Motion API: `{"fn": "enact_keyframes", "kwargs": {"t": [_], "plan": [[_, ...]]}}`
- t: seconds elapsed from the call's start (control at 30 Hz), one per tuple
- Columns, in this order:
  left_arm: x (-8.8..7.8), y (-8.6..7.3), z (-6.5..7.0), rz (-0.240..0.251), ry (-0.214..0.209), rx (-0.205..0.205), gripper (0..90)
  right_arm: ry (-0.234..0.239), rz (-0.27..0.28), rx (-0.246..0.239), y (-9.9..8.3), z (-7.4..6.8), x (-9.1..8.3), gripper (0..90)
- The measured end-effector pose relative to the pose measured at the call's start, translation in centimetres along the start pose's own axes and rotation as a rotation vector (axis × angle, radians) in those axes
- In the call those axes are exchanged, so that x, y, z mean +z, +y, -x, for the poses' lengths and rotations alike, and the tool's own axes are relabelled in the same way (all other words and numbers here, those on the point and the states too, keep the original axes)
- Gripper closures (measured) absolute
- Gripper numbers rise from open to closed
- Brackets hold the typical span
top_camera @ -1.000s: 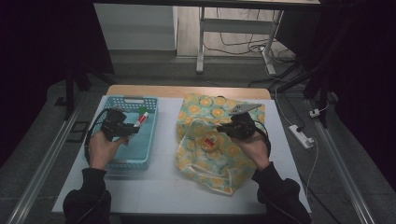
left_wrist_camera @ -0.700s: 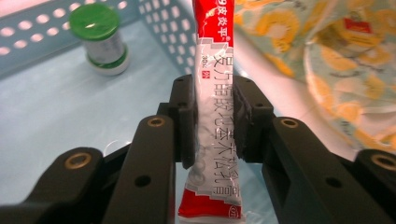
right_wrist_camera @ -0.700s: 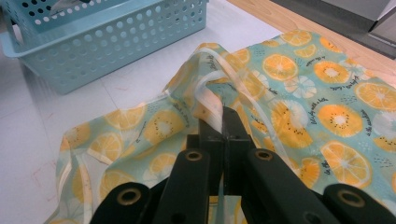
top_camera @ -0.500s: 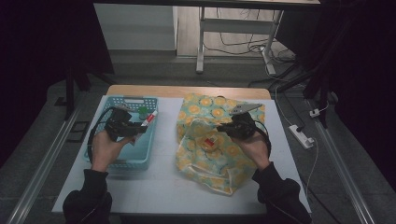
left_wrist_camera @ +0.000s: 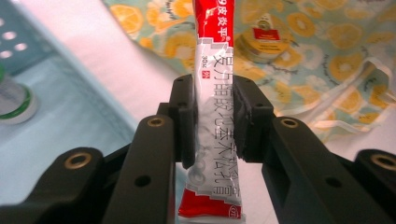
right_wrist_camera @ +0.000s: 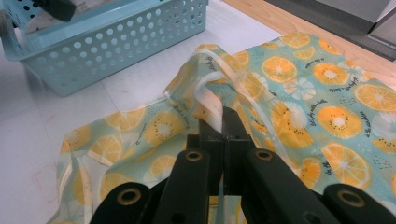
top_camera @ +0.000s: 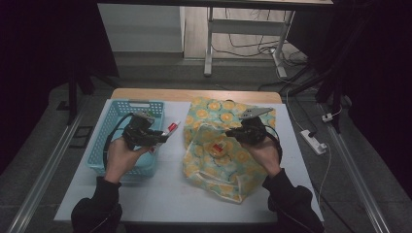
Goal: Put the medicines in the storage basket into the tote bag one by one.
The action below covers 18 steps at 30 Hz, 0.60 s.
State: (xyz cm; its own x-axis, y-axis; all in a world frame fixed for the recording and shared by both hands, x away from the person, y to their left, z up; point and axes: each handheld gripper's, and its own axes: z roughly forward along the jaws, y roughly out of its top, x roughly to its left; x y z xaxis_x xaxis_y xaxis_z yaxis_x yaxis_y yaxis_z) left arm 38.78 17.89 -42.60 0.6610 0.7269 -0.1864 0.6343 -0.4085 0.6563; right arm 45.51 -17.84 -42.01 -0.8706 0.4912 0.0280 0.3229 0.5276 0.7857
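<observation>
Now the red and white tube [left_wrist_camera: 212, 116] is clamped between the pads of your left gripper [top_camera: 145, 137], above the table between the blue basket [top_camera: 111, 121] and the fruit-print bag [top_camera: 218, 160]. Your right gripper [right_wrist_camera: 223, 122] is closed on the bag's rim and lifts it. The step looks like transfer; next, carry the tube over the opening and release it beside the small tin [left_wrist_camera: 266, 42].

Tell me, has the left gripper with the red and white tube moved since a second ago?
Yes. The left gripper, shut on the tube, has crossed the blue basket rim toward the fruit-print bag.
</observation>
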Motion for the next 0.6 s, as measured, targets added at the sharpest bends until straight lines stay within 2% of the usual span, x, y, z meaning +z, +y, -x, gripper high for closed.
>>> {"fn": "enact_keyframes", "kwargs": {"t": [0.33,0.6], "plan": [[1.8,1.0,2.2,-0.027,-0.059,0.067,71.8,0.0,0.002,-0.002,0.1,-0.1,0.1,89.2],[3.6,1.6,3.7,-0.051,-0.1,0.098,71.8,0.0,0.004,-0.006,0.1,-0.2,0.0,89.2]]}}
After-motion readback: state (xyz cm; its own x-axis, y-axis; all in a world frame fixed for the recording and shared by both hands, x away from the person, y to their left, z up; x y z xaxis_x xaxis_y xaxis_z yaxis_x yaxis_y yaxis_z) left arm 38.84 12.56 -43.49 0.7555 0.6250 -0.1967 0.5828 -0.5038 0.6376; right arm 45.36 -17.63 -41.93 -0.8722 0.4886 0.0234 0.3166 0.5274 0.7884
